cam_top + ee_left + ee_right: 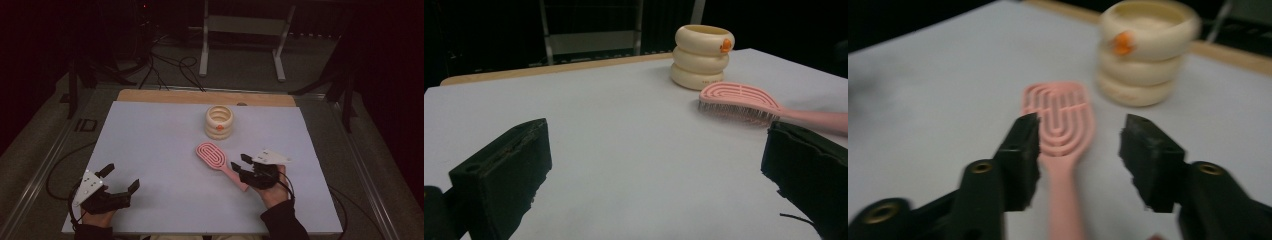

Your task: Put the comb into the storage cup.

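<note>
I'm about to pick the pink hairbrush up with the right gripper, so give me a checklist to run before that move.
1. Right gripper jaws open: ok; they stand apart with nothing pressed between them.
2. Gripper lined up with the hairbrush: ok; the handle runs between the jaws in the right gripper view.
3. Jaws down at handle level: cannot tell; they look above it.
4. Brush lying flat and free on the table: ok; bristles down, apart from the cream ring-shaped holder.
5. Left gripper out of the way: ok; open near the table's front left corner, far from the brush.
6. Sharpness of the right gripper view: not ok; it is blurred.
</note>
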The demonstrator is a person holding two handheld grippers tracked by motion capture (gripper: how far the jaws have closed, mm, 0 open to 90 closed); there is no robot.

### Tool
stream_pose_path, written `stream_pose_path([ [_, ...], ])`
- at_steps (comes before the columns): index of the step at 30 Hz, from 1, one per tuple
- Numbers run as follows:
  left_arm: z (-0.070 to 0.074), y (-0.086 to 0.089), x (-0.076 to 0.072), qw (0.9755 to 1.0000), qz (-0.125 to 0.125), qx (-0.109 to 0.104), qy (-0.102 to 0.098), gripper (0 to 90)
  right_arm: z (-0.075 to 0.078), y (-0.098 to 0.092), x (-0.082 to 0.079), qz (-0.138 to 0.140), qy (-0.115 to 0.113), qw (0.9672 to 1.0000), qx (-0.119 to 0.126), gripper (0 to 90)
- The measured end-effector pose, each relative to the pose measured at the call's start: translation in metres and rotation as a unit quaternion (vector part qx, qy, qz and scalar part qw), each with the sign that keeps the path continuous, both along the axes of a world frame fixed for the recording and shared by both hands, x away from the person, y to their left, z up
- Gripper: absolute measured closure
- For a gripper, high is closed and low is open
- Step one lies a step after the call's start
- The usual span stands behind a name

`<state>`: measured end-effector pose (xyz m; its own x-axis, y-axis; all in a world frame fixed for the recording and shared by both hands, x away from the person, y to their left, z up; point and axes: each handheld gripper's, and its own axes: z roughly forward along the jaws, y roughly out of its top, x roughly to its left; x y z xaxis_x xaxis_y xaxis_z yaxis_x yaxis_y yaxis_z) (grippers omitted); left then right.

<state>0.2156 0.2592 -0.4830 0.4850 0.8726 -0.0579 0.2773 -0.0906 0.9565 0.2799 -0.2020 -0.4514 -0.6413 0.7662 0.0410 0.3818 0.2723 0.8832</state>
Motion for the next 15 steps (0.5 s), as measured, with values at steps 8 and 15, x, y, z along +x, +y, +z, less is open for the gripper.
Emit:
stream_pose_path([
  [8, 0.000, -0.001, 0.000, 1.0000, 0.002, 0.006, -0.002, 0.5, -0.001, -0.050, -0.021, -0.078, -0.032, 0.9962, 0.024, 13.3],
  [15, 0.000, -0.002, 0.001, 1.0000, -0.002, 0.006, 0.000, 0.4, -0.013, -0.072, -0.032, -0.104, -0.048, 0.9926, 0.042, 11.7],
])
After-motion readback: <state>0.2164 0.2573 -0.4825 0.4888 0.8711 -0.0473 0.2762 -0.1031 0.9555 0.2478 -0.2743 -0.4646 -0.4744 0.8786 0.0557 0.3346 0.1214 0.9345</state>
